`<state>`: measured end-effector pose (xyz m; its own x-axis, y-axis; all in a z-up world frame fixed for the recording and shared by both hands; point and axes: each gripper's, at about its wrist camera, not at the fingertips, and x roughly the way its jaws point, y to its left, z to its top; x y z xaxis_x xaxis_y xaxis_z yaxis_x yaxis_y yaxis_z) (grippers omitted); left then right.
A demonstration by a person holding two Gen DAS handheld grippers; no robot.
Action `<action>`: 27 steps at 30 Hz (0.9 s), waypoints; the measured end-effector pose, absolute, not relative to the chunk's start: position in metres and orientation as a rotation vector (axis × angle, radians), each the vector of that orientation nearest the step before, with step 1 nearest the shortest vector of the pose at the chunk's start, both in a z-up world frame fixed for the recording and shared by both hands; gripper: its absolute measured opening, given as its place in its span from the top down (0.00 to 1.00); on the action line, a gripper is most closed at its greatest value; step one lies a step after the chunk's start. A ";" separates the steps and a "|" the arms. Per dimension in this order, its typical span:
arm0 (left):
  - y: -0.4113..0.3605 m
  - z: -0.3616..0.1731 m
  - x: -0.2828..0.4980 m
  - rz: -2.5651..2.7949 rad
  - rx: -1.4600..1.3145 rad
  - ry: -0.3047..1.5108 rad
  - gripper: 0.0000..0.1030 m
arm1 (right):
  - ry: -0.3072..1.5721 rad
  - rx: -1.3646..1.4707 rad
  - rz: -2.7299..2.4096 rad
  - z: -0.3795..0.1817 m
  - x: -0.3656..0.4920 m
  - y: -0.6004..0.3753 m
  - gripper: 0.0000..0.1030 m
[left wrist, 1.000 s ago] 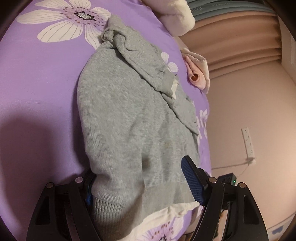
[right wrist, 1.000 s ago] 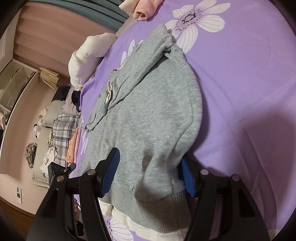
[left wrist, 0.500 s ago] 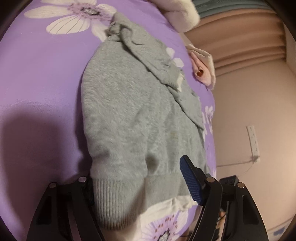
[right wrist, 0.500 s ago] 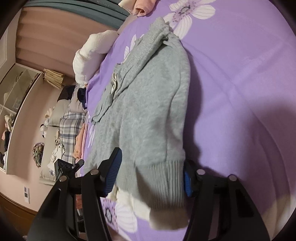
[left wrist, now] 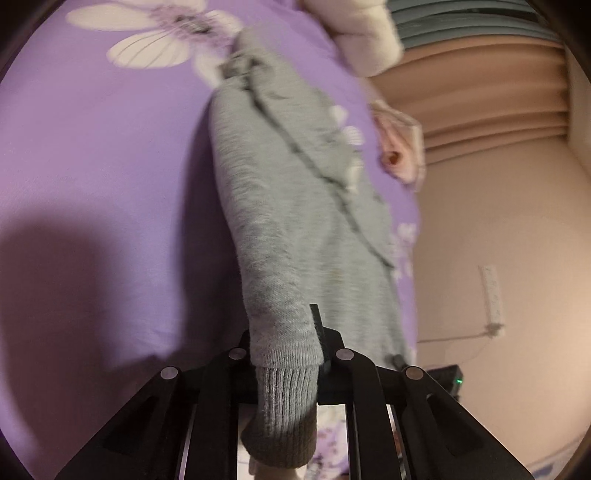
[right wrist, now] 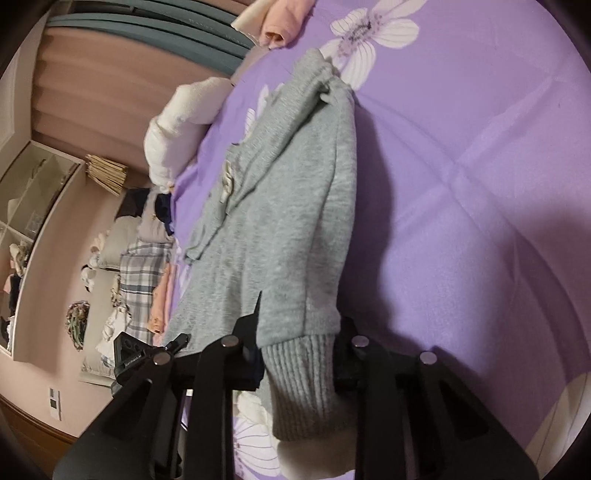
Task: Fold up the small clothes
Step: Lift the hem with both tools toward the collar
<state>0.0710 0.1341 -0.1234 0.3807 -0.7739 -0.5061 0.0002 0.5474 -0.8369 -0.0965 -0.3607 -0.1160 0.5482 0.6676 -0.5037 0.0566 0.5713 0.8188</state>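
Two grippers, one grey sweater [left wrist: 295, 206], and both now have a bite of it. The left gripper [left wrist: 286, 354] has just been closing, and its jaws are squeezed tight on the ribbed hem at one bottom corner, the knit bunched into a narrow roll between them. The right gripper [right wrist: 299, 354] has just been closing as well; its jaws are clamped on the ribbed hem at the other bottom corner, with a thicker wad of fabric caught between them.

From the left wrist camera, the sweater stretches away from the jaws across the purple bedspread [left wrist: 92, 177], long and narrow, with a sleeve folded over its body towards the far end. That picture is a bit smeared. A big white flower print [left wrist: 159, 33] sits on the spread beyond the collar end. A pink garment [left wrist: 399, 147] lies at the bed's edge, just beside the sweater, and a cream-coloured bundle [left wrist: 362, 33] sits at the top corner.

From the right wrist camera, the sweater lies flat on the spread, folded sleeve on top, a white inner layer [right wrist: 314, 454] peeking below the hem. Off the bed's side, a plaid cloth [right wrist: 142, 280] sits in a heap of other clothes, and open shelves [right wrist: 33, 192] stand against the pink wall.
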 end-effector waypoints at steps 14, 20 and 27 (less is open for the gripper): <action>0.133 -0.077 0.052 -0.781 -0.865 0.901 0.91 | 0.843 0.843 0.503 -0.079 -0.107 -0.362 0.87; 0.140 -0.064 0.036 -0.825 -0.874 0.849 0.91 | 0.796 0.854 0.561 -0.061 -0.125 -0.368 0.87; 0.147 -0.039 0.003 -0.874 -0.840 0.816 0.91 | 0.762 0.800 0.578 -0.030 -0.158 -0.378 0.87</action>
<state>0.0034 0.1470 -0.0391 0.4036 -0.8804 -0.2490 0.3083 0.3871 -0.8689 -0.1576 -0.3776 -0.0297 0.5990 0.7068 -0.3764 -0.1720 0.5726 0.8016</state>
